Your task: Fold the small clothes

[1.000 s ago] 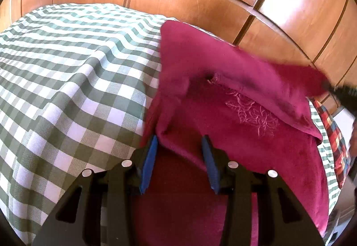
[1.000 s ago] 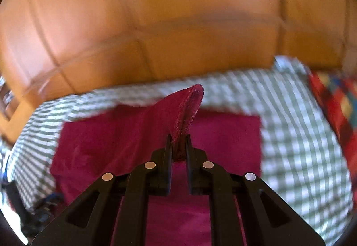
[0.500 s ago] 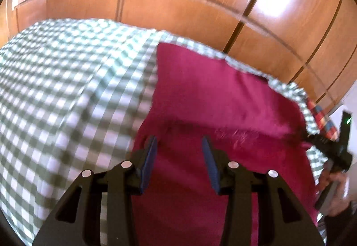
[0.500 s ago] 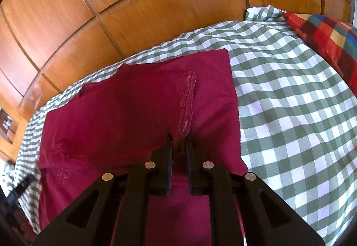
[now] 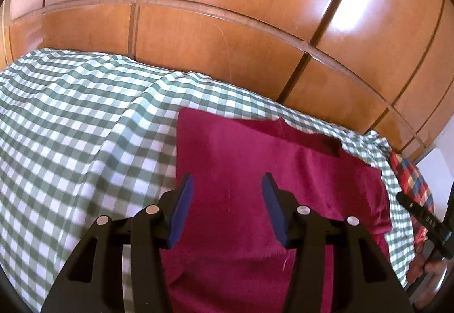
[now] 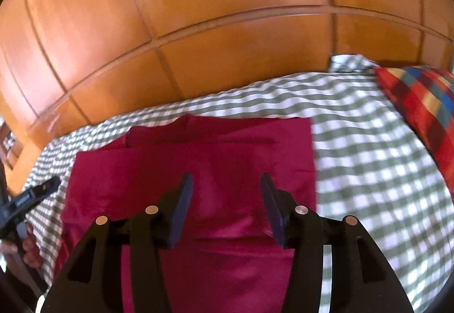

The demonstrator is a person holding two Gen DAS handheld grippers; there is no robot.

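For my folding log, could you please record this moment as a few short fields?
garment: dark red cloth, folded, lying flat
surface: green-and-white checked cover
left tongs: open, holding nothing, above the cloth
right tongs: open, holding nothing, above the cloth
beside: multicoloured plaid fabric to the right of the cloth
behind: wooden panelled wall

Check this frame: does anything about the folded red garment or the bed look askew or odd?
Only slightly. The red garment lies flat on the checked bedcover, but its far edge is uneven, with a lower layer peeking out stepped. Both the left gripper and right gripper are open and empty.
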